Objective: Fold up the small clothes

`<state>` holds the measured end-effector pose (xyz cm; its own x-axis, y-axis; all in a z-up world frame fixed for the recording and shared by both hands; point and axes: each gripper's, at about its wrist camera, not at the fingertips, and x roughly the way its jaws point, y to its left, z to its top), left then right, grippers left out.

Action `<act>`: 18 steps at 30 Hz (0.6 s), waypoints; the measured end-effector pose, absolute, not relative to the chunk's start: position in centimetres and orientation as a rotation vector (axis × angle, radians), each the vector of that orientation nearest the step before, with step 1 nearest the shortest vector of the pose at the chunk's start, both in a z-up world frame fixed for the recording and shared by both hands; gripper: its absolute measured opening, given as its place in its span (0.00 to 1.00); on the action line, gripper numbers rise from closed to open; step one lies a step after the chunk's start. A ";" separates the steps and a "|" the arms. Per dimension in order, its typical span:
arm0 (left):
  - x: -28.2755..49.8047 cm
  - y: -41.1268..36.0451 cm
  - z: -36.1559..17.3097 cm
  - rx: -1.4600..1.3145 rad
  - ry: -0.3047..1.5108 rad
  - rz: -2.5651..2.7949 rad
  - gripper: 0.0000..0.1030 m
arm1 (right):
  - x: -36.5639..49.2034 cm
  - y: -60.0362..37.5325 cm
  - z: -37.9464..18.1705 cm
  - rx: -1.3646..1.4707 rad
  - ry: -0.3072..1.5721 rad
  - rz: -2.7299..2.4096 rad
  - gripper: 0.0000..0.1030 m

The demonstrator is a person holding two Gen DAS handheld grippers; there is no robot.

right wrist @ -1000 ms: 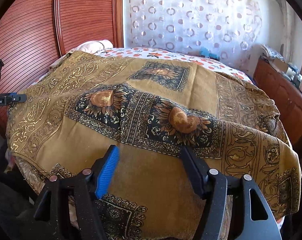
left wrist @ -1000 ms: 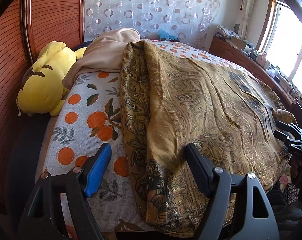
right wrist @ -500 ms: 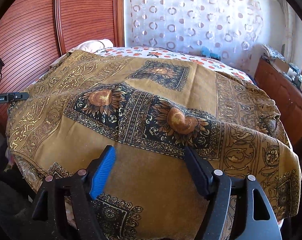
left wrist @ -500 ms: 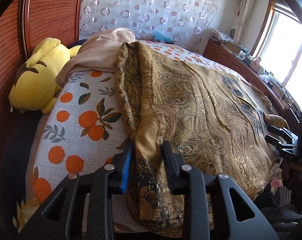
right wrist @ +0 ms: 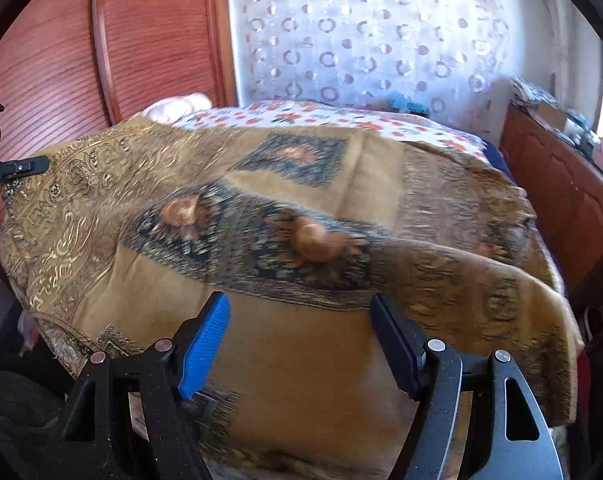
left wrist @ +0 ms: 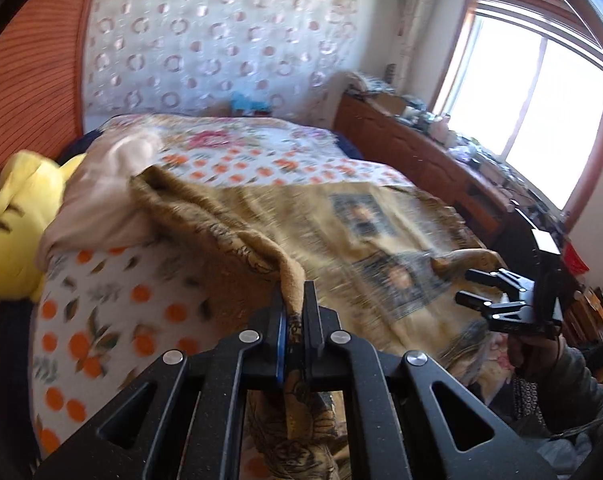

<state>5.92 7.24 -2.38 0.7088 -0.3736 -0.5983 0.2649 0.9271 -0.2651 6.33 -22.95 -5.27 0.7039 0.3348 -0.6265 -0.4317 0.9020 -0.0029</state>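
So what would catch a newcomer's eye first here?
The gold patterned cloth spread over the bed, with its near edge pinched in the shut left gripper. Next, the yellow plush toy at the bed's left edge, then the open right gripper above the cloth.

My scarf [left wrist: 365, 216] is a golden-brown cloth with dark patterned panels and orange flower medallions, spread over the bed [left wrist: 101, 320]; its near left edge is bunched into a raised ridge, pinched up off the bedding, the rest lying mostly flat
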 end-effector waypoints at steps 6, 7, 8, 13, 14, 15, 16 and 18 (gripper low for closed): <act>9.1 0.0 -0.1 -0.084 0.688 -0.494 0.07 | 5.8 -27.1 -4.6 -0.074 0.660 0.382 0.72; 9.6 -1.2 0.2 -0.069 0.689 -0.514 0.07 | 5.6 -27.8 -4.5 -0.062 0.657 0.376 0.72; 10.2 -2.6 0.5 -0.053 0.688 -0.535 0.07 | 5.4 -28.3 -4.4 -0.053 0.653 0.371 0.72; 12.6 -8.5 2.3 -0.011 0.680 -0.627 0.07 | 4.4 -30.3 -4.1 -0.036 0.635 0.342 0.72; 13.0 -9.5 2.8 -0.003 0.675 -0.642 0.07 | 4.1 -30.6 -4.0 -0.036 0.630 0.335 0.72; 13.3 -10.2 3.1 0.003 0.672 -0.654 0.07 | 3.9 -31.0 -3.9 -0.037 0.624 0.327 0.72; 13.6 -11.2 3.5 0.010 0.669 -0.670 0.07 | 3.6 -31.4 -3.7 -0.035 0.617 0.318 0.72; 14.2 -13.5 4.2 0.033 0.666 -0.701 0.07 | 3.0 -32.2 -3.4 -0.028 0.607 0.306 0.72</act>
